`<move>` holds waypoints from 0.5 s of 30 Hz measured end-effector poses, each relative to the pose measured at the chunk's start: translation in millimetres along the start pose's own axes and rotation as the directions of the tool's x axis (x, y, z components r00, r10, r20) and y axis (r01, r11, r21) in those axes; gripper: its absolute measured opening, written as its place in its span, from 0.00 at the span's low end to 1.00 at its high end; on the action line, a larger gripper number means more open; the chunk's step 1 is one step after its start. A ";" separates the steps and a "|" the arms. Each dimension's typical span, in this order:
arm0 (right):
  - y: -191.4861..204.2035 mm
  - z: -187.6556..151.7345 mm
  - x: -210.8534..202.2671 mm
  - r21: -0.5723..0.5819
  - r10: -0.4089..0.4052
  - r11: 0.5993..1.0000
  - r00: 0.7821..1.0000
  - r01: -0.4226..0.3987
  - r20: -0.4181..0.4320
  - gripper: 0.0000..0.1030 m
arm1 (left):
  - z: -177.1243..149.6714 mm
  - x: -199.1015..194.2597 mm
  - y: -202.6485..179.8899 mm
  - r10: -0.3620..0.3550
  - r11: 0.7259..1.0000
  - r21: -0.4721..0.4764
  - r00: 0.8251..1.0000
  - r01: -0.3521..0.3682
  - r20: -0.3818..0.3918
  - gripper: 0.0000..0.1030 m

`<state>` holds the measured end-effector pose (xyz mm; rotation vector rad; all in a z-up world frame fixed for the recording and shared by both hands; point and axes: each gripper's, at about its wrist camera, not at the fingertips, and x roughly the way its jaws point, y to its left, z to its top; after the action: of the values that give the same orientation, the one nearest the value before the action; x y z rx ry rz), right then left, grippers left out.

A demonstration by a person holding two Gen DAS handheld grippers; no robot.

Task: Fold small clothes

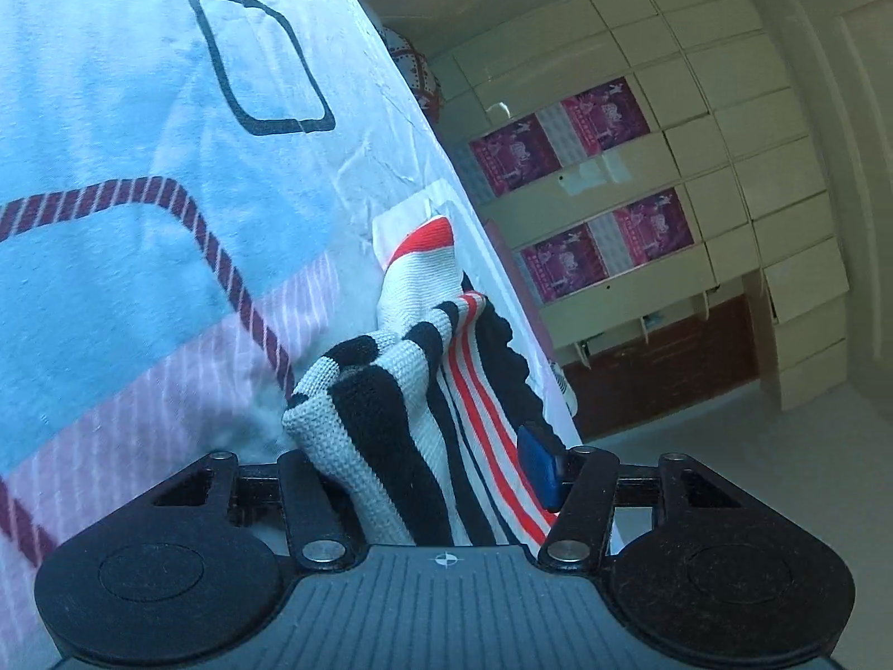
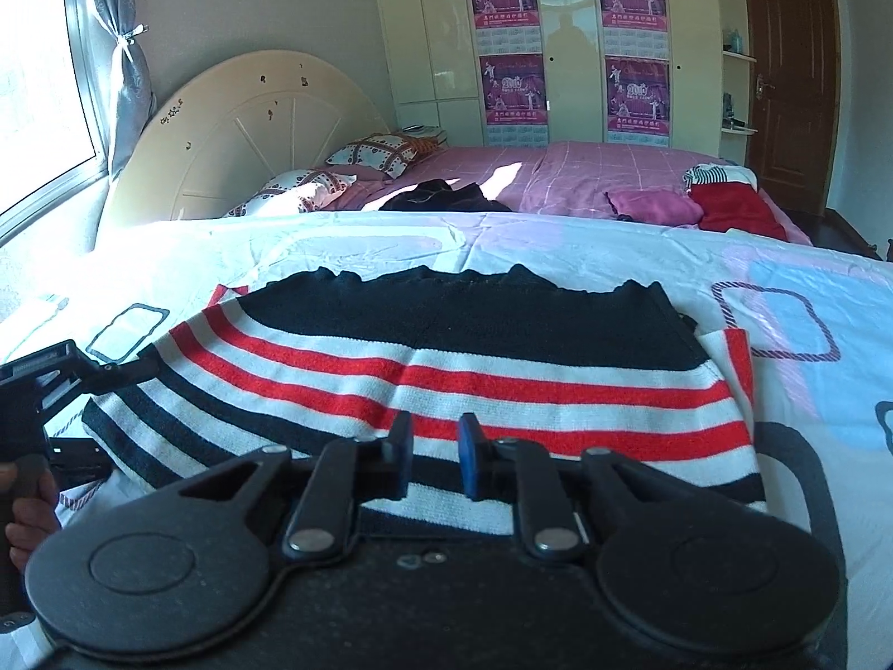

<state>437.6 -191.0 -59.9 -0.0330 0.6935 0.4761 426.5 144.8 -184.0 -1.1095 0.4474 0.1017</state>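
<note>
My left claw (image 1: 430, 480) is pinching a bunched fold of the striped sweater (image 1: 424, 402): the knit fills the gap between its fingers, with the blue pad (image 1: 538, 466) of one finger pressed against the red-and-white stripes on the right. From there the cloth rises away from me in a crumpled ridge, black bars near, a red band at the far tip, against the patterned sheet (image 1: 139, 111) on the left. My right claw (image 2: 435, 463) hovers low over the near hem of the striped sweater (image 2: 446, 368) with its fingers set slightly apart; a strip of stripes shows in the gap, and I cannot tell whether the tips touch the cloth. Beyond it the garment lies spread flat across the patterned sheet (image 2: 809, 391), red and white stripes in the middle and a black band along the far edge. At the left edge of that view I see the left claw (image 2: 61, 368) at the sweater's left corner, a hand (image 2: 25, 508) on its grip. Farther off stands a bed (image 2: 586, 167) with a pink cover, pillows (image 2: 346, 167) by the headboard, and a wardrobe (image 2: 563, 28) hung with purple posters behind it.
</note>
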 end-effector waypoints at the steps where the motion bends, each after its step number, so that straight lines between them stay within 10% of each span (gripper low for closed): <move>1: 1.5 2.6 7.2 -0.002 0.007 1.000 1.000 -0.007 -0.008 0.07 | 1.4 4.5 -2.0 0.002 1.000 0.007 1.000 -0.002 0.005 0.55; 5: 6.3 9.3 34.3 0.002 0.037 0.999 0.999 -0.037 -0.037 0.03 | 7.5 20.1 0.2 0.064 0.998 0.002 0.998 -0.064 -0.010 0.24; 15: 14.5 6.0 55.6 0.026 0.019 1.000 0.998 -0.017 -0.052 0.03 | 13.4 22.2 2.7 0.017 0.998 0.068 0.999 -0.015 -0.031 0.20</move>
<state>472.1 -154.1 -88.0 -0.0151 0.7518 0.4850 449.8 154.7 -190.2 -1.0428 0.4849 0.0824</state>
